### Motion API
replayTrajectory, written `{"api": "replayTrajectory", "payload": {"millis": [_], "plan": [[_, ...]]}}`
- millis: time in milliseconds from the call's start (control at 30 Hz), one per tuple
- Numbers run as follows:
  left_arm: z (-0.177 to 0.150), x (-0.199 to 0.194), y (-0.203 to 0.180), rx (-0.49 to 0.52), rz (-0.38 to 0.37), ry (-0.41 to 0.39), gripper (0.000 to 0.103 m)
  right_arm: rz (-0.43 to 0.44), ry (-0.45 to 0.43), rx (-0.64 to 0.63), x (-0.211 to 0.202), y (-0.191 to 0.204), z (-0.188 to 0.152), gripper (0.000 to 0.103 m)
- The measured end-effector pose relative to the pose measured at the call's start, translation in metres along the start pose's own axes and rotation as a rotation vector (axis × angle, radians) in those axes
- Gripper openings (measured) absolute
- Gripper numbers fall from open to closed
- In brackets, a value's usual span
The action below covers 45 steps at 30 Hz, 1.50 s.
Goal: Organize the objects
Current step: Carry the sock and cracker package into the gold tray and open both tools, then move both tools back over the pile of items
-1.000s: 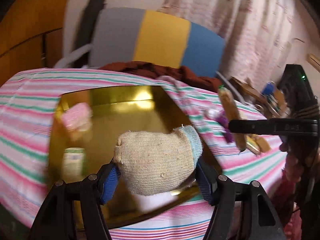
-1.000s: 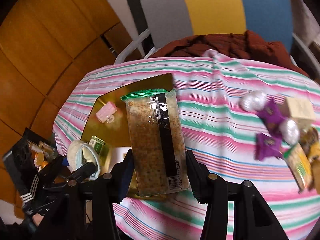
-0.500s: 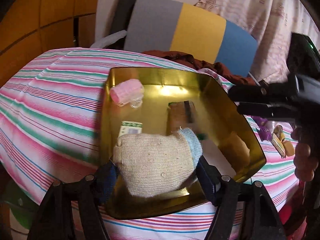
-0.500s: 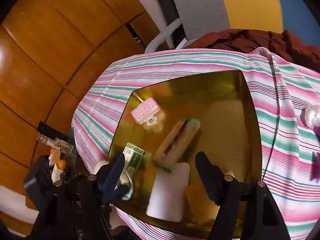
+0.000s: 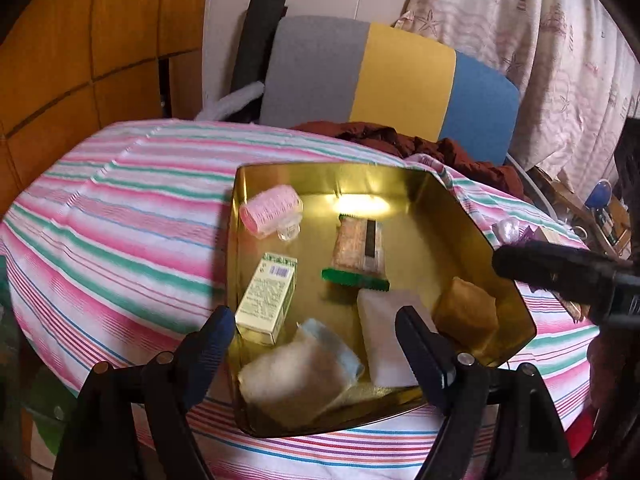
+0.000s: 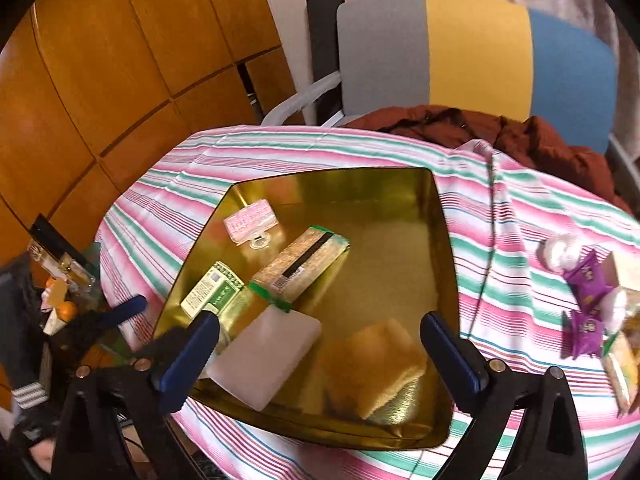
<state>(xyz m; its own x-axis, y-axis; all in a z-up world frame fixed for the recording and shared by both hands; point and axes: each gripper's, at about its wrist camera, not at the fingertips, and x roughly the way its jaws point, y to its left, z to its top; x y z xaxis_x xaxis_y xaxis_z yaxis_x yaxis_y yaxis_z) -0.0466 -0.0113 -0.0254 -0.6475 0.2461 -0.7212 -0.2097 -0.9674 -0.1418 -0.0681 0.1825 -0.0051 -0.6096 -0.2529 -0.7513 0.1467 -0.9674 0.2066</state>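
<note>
Your left tool [image 5: 310, 338] stands wide open with nothing between its blue pads, poised over the near edge of the gold tin tray [image 5: 452, 216]. Just beyond the pads, the beige knit sock [image 5: 296, 380] lies in the tray's near-left corner, apart from both fingers. Your right tool [image 6: 320, 340] is spread wide too and holds nothing; it hangs above the tray's near side, where the white block [image 6: 268, 354] and the tan folded cloth [image 6: 374, 362] lie side by side. Farther in, the green-edged cracker packet [image 6: 302, 268] lies near the tray's middle, its near end just beside the white block. The small green-and-white box [image 6: 212, 290] lies left of the packet, and the pink hair roller [image 6: 252, 218] sits toward the far-left corner. The tray rests on the striped tabletop [image 6: 520, 216]. To the right, well apart from the tray, purple-wrapped sweets [image 6: 586, 280] and other small items wait on the cloth. Beyond the tabletop stands a grey, yellow and blue chair [image 6: 472, 48].
</note>
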Motion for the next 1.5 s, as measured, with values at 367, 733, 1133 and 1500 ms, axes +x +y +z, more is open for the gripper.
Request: {"api": "replayTrajectory", "payload": {"millis": [367,733,1133,1500], "plan": [[0.010,-0.015,-0.025,0.049,0.060,-0.046,0.084,-0.188,-0.122,-0.038,-0.023,-0.007,-0.017,0.103],[0.005,-0.010,-0.043,0.083,0.031,-0.022,0.084,-0.241,-0.123,0.014,-0.030,-0.036,-0.027,0.103],[0.006,-0.001,-0.053,0.066,-0.040,0.008,0.083,-0.311,-0.086,0.098,-0.036,-0.087,-0.034,0.103],[0.015,-0.003,-0.092,0.156,-0.154,0.000,0.082,-0.424,-0.078,0.249,-0.070,-0.186,-0.036,0.103]]}}
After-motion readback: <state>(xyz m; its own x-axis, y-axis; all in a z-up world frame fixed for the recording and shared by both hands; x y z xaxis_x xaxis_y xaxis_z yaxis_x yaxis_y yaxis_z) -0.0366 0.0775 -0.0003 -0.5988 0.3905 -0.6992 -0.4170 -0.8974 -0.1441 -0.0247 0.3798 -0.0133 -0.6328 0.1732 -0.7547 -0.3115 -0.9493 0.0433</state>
